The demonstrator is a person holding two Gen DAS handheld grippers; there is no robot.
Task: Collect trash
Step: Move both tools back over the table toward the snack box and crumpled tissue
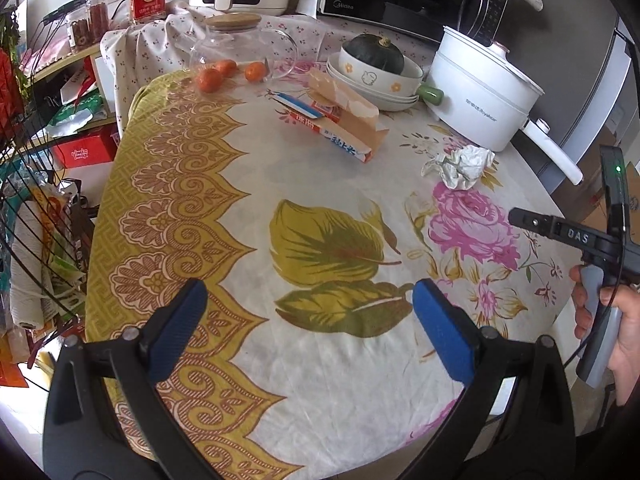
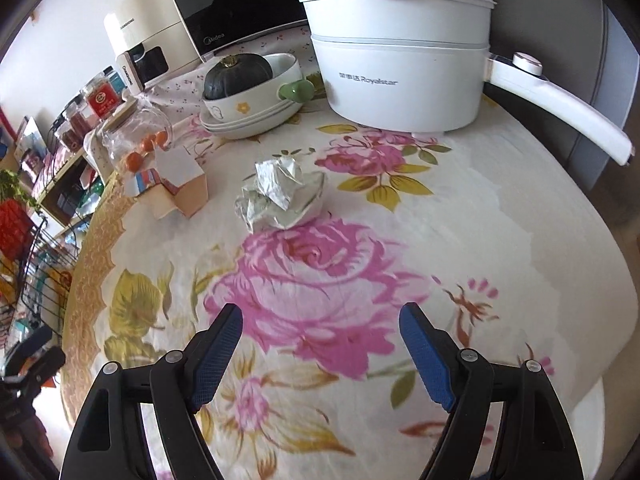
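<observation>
- Both tongs, your left gripper [image 1: 310,320] and right gripper [image 2: 320,344], stand released, grasping nothing.
- Crumpled paper [image 2: 280,196] lies ahead of your right tongs; reach forward, straddle it, then clench.

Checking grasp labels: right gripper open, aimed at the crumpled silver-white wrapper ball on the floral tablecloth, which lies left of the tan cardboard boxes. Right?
One error: in the right wrist view the crumpled silver-white wrapper ball lies right of the tan cardboard boxes, not left. The rest holds: the right gripper is open, aimed at it, on the floral tablecloth.
</observation>
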